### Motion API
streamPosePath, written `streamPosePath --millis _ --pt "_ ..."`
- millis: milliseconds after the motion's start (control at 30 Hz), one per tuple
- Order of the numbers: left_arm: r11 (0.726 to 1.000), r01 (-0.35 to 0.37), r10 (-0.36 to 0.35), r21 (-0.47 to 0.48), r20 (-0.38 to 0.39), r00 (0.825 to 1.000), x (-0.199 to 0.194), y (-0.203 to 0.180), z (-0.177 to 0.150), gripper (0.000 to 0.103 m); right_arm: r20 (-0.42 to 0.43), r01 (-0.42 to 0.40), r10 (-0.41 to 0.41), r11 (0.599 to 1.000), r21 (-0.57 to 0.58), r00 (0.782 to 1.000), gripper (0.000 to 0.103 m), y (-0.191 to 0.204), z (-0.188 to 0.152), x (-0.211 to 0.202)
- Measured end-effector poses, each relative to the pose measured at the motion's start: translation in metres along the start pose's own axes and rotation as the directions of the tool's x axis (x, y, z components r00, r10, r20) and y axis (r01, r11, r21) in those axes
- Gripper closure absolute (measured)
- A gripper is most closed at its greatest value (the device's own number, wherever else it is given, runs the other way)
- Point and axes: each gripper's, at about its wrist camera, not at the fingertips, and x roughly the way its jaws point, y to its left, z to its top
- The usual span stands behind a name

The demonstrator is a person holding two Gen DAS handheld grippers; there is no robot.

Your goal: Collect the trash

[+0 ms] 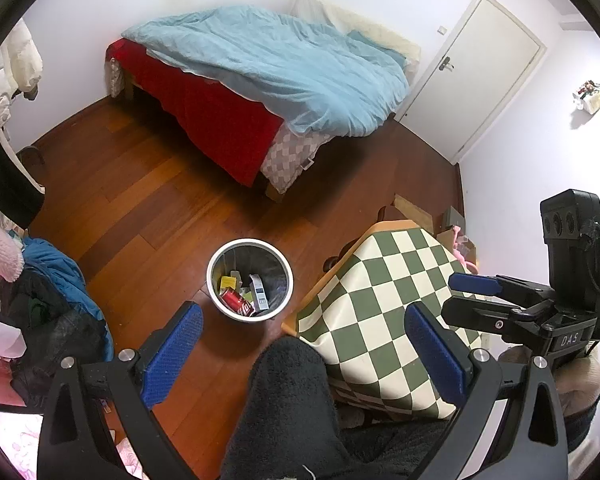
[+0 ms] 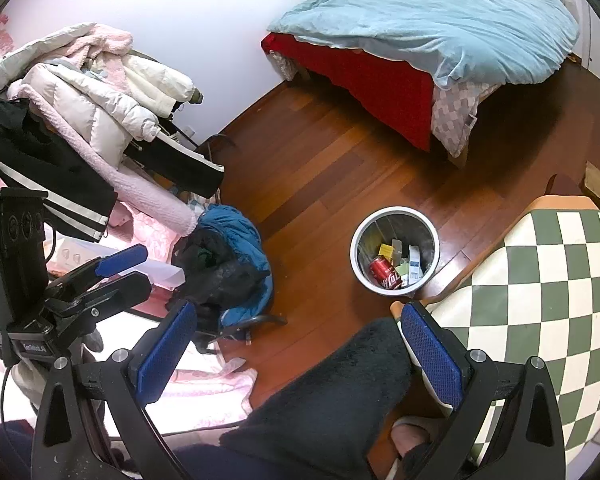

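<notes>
Both tongs, the left gripper (image 1: 304, 340) and right gripper (image 2: 298, 344), stand spread and empty above the trash bin (image 1: 216, 292) on the floor beside the checkered table (image 1: 384, 292). Risk: reaching down may knock over the light bin, spilling its red can (image 1: 238, 302).

The red can (image 1: 237, 302) in the bin (image 1: 216, 286) is partly hidden by the rim, and the lettering on it cannot be read. The small papers (image 2: 403, 268) beside it are too small to tell. The checkered table (image 2: 560, 320) is cut by the picture's edge. The small thing on the wall (image 1: 590, 95) is unclear.
</notes>
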Motion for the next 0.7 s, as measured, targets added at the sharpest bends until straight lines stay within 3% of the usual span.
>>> streamPosePath --millis 700 --pt "1.0 0.017 -0.017 0.002 -0.007 1.0 -0.0054 0.0025 0.001 0.0 -0.017 -0.007 0.007 1.0 -0.002 1.0 0.0 0.0029 -0.0072 -0.0016"
